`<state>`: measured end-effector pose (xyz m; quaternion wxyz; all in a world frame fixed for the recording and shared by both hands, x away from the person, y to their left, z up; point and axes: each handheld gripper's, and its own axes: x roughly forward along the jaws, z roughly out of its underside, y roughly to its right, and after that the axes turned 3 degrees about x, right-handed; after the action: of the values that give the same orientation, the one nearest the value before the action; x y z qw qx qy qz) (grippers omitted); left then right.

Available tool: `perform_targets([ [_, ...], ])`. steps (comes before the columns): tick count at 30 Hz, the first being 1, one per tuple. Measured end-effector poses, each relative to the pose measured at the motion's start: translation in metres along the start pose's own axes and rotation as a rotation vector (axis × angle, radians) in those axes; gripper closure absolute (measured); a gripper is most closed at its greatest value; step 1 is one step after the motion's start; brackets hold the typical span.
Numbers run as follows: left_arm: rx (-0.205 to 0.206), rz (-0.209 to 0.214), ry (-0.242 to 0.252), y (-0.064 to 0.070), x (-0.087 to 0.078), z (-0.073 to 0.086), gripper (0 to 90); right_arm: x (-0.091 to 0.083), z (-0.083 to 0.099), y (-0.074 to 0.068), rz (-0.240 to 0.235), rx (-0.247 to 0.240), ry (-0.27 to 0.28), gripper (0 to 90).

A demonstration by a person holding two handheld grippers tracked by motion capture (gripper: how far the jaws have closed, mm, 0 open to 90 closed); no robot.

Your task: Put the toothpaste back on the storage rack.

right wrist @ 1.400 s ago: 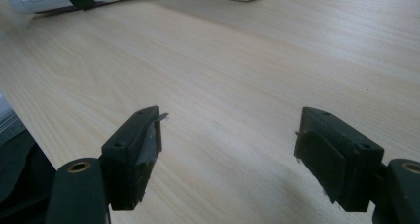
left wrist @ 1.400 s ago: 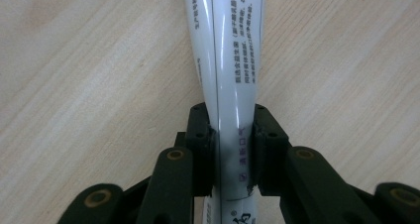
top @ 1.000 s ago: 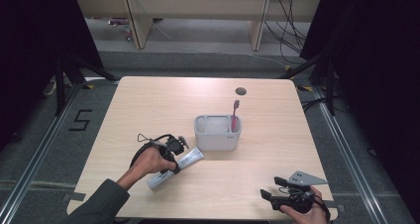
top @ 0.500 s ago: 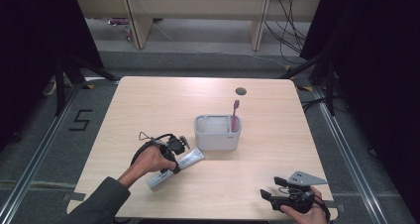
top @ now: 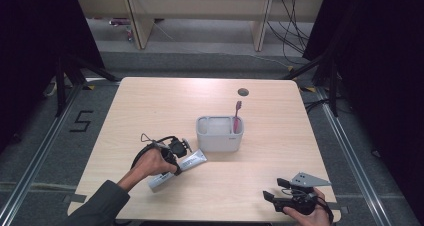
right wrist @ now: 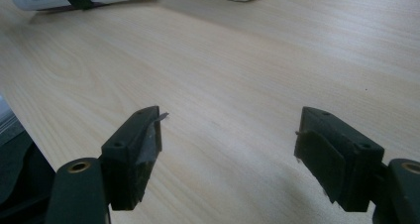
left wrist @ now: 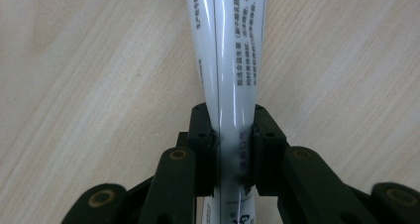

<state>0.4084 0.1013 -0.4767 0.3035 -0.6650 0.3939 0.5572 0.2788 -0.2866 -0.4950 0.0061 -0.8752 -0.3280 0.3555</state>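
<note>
Gripping the toothpaste tube (left wrist: 233, 85) across its width, the left gripper (top: 176, 153) has its two black jaws pressed in against the white plastic from either side, and the tube lies flat on the table (top: 150, 106), just to the near-left of the grey holder (top: 220, 138). A pink toothbrush (top: 237, 115) stands in the holder's right side, leaning a little.

The step in hand looks like picking the tube up so it can go into the holder beside the toothbrush. The hold sits somewhere along the tube's body; from the left gripper view I cannot tell for sure whether it is nearer the cap or the crimped end, since the lower part is hidden behind the jaws. A soft tube will sag on whichever side is longer, so lifting slowly and watching for droop is wise. Squeezing harder than needed risks denting it or forcing paste toward the cap. Once clear of the table, the tube should be turned upright before it crosses the holder's rim, then lowered into the open left part so it does not knock the toothbrush.

The right gripper (top: 280, 200) rests at the table's near-right edge, well apart from the work, with its jaws spread wide and nothing between them. It could come over and steady the holder if the tube catches on the rim.
</note>
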Motion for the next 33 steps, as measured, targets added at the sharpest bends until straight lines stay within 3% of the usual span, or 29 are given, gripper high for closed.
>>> perform_targets([
  [1,0.000,0.000,0.008,0.000,0.000,0.001,74.8,-0.001,0.000,-0.002,0.002,0.029,-0.020,26.1],
  [2,0.005,0.000,0.012,0.001,-0.002,0.003,74.8,0.000,0.000,0.002,0.007,-0.023,0.008,26.1],
  [3,0.006,-0.001,0.017,0.001,-0.002,0.003,74.9,0.001,0.000,0.002,-0.006,-0.023,0.001,26.1],
  [8,-0.007,0.011,0.069,0.001,-0.011,0.011,75.0,-0.001,-0.001,0.003,0.016,-0.032,0.009,26.1],
  [9,-0.018,0.004,0.083,-0.001,-0.014,0.013,74.9,-0.002,-0.001,0.003,0.017,-0.029,0.009,26.1],
  [11,-0.023,0.001,0.093,-0.004,-0.017,0.016,74.9,-0.002,0.000,0.000,0.009,0.025,0.001,26.1],
  [15,-0.060,-0.007,0.163,-0.012,-0.026,0.025,74.9,-0.001,-0.001,0.001,0.009,0.007,0.008,26.1],
  [16,-0.067,-0.009,0.171,-0.014,-0.029,0.027,75.0,-0.001,-0.001,0.003,0.021,-0.028,0.020,26.1],
  [24,-0.098,-0.013,0.226,-0.023,-0.046,0.040,75.0,-0.001,-0.002,0.003,0.021,-0.026,0.022,26.1],
  [26,-0.137,-0.017,0.263,-0.027,-0.051,0.045,75.0,-0.001,-0.001,0.001,0.011,-0.002,0.018,26.1],
  [27,-0.136,-0.023,0.276,-0.029,-0.053,0.046,75.0,-0.001,-0.001,0.004,0.014,-0.027,0.025,26.1],
  [32,-0.151,-0.053,0.373,-0.035,-0.070,0.054,75.0,0.000,-0.002,0.004,0.017,-0.027,0.025,26.1],
  [33,-0.171,-0.053,0.408,-0.035,-0.075,0.054,75.0,0.000,-0.001,0.004,0.016,-0.026,0.024,26.1],
])
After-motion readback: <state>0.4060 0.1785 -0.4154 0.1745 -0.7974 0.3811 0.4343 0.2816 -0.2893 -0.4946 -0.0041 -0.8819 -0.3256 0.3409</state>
